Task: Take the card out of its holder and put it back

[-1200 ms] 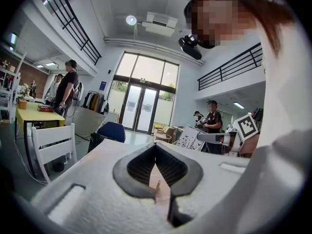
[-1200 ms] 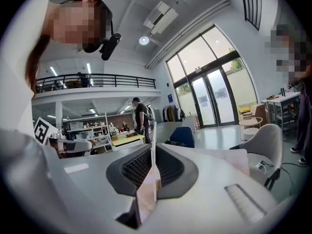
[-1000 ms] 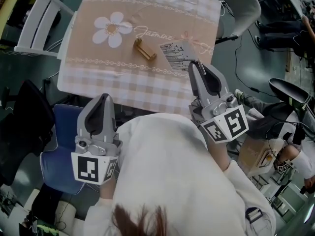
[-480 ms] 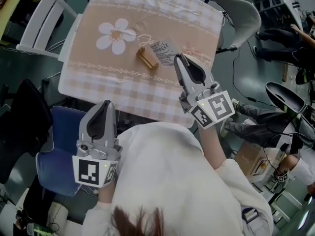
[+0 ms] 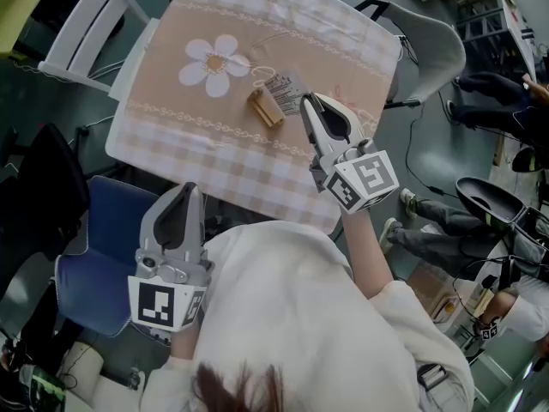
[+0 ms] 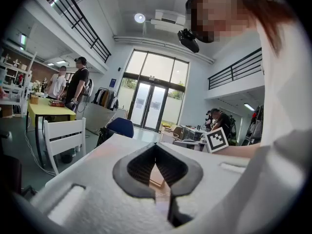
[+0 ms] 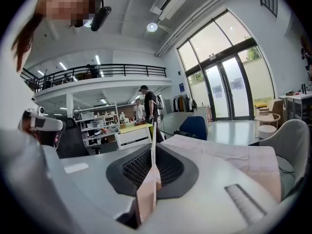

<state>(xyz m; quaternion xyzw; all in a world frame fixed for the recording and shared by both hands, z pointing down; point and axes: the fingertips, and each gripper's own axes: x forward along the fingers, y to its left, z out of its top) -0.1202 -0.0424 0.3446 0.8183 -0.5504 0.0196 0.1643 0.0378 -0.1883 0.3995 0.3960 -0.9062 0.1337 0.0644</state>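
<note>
1. Our right gripper [image 5: 309,103] is clamped on the card [image 5: 283,88] by its near edge, which leaves the far edge free for the slot.
2. The card hovers just right of the wooden holder [image 5: 266,107] and is not yet seated in it.
3. Our left gripper [image 5: 189,194], clenched on nothing, waits near us, out of the way.

The table [image 5: 171,148] is covered by a tan cloth [image 5: 326,58] with white squares along its edges and a big white flower [image 5: 214,64] printed on it. A small wooden holder [image 5: 266,107] lies on the cloth beside the flower.
</note>
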